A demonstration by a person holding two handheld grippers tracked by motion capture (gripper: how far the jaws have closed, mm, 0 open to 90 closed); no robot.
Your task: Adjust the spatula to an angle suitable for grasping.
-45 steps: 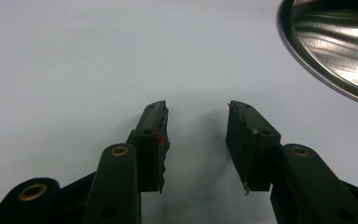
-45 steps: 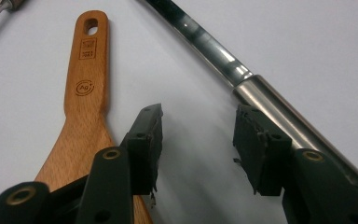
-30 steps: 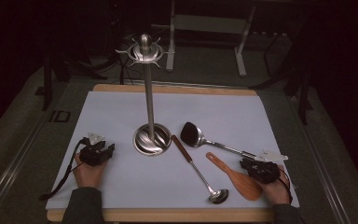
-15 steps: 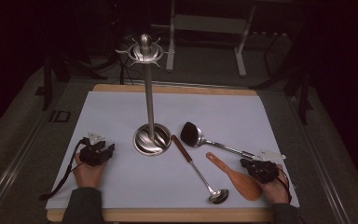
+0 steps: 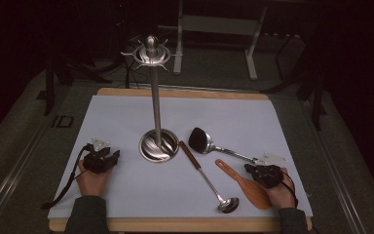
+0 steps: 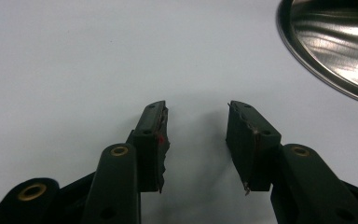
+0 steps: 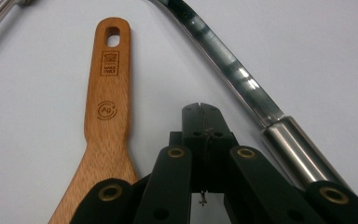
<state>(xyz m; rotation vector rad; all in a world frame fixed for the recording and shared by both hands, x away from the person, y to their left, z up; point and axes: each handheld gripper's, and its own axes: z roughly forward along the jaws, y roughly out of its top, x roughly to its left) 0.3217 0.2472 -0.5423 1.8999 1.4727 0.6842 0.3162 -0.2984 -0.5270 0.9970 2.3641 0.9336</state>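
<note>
Setting: dark room; white sheet (image 5: 126,195) over a wooden table, utensils laid flat on it.
Right gripper (image 7: 204,112): jaws have just been closing and now meet pad to pad, nothing between them. It sits low at the sheet's near right, between two handles.
Left gripper (image 6: 196,126): jaws stand wide apart, empty, resting near the stand base (image 6: 335,46).
Wooden spatula (image 7: 105,116): just left of the shut jaws in the right gripper view, flat on the sheet, apart from them.
Spatula axis: in the high view, the long axis runs diagonally, its holed handle end toward the stand (image 5: 157,117), its blade toward the near right edge.
Steel turner (image 5: 219,146): handle passes just right of the jaws.
Ladle (image 5: 209,180): well left, bowl nearest the person.
Step judged: taking up a utensil for the hooks.
Advice: reopen, straddle one handle squarely across its axis, then close.
</note>
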